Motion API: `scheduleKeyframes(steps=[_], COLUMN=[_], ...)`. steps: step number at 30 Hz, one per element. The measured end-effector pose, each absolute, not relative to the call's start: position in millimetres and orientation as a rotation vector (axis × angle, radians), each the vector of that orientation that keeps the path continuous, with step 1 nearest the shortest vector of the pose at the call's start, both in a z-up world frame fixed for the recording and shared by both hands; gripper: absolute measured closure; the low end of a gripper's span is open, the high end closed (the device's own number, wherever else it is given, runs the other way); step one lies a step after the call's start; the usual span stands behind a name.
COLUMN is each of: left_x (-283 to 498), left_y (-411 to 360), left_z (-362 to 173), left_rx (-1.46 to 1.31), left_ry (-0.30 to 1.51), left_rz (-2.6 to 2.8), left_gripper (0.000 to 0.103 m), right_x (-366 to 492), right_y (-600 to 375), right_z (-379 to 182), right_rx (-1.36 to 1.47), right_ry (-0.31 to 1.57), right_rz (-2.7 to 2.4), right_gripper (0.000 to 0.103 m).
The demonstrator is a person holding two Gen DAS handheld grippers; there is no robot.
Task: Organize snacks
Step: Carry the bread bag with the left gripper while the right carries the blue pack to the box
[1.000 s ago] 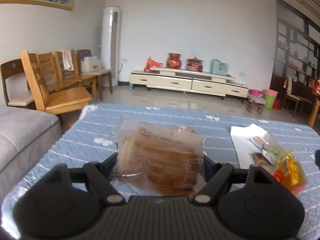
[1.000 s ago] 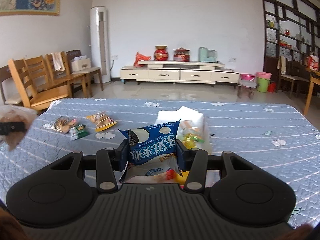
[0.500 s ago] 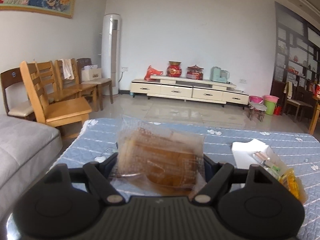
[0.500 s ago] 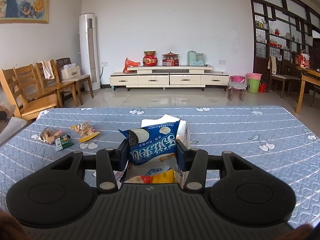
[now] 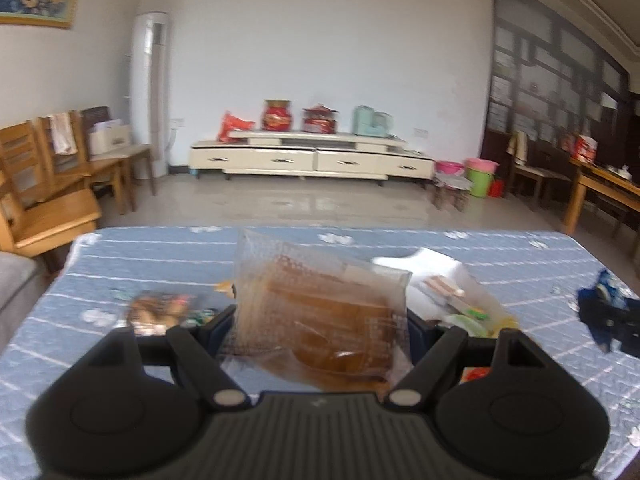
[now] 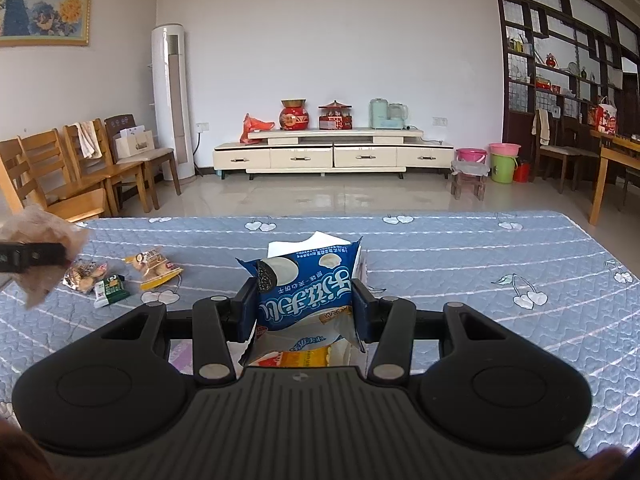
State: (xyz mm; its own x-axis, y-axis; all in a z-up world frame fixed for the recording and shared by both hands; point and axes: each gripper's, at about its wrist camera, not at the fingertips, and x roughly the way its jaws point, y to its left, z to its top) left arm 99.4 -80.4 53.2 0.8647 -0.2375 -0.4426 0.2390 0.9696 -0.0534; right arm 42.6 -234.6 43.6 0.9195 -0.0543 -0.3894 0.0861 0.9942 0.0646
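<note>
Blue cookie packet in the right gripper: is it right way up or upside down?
Upside down. The white lettering on the blue cookie packet reads inverted, clamped between the fingers of the right gripper.

White walls [image 6: 340,40] close a bright room with a glossy pale tiled floor [image 6: 320,196]. A low cream cabinet [image 6: 332,154] runs along the far wall at frame centre, a tall white air conditioner [image 6: 172,100] left of it. Wooden chairs [image 6: 80,168] line the left edge; a framed picture [image 6: 44,2] hangs upper left. Dark shelving [image 6: 560,56] fills the upper right.
</note>
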Motion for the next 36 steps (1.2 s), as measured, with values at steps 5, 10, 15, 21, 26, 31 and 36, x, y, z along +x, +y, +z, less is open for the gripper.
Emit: scheduleKeyframes(steps=[5,10,15,21,26,31,36], left_x=[100.2,103.9,107.3,111.2,118.2,128.7,136.5], left_y=[-113.0,-135.0,-147.0,-160.4,-172.3,-184.6,-195.0], left_z=[48.2,40.1,32.7,26.4,20.8,16.1,8.2], left_rx=[0.039,0.058,0.071,0.074,0.078,0.087,0.087], left_ry=[0.471,0.493,0.511,0.524,0.529,0.529,0.541], left_rz=[-0.328,-0.383,-0.408,-0.425,-0.442,-0.461,-0.487], left_gripper=[0.023,0.023,0.023,0.023,0.023,0.023,0.023], right_x=[44.7,49.0,53.7,63.8,78.5,100.0,132.3], right_y=[-234.4,-234.3,-231.9,-229.3,-231.7,-234.0,-234.5], right_z=[45.6,45.3,44.2,43.6,44.7,45.1,46.3], right_rx=[0.082,0.08,0.079,0.081,0.083,0.077,0.049], right_ry=[0.404,0.415,0.429,0.446,0.464,0.494,0.526], right_rz=[-0.082,-0.091,-0.097,-0.096,-0.088,-0.058,-0.028], right_gripper=[0.044,0.044,0.044,0.044,0.044,0.044,0.044])
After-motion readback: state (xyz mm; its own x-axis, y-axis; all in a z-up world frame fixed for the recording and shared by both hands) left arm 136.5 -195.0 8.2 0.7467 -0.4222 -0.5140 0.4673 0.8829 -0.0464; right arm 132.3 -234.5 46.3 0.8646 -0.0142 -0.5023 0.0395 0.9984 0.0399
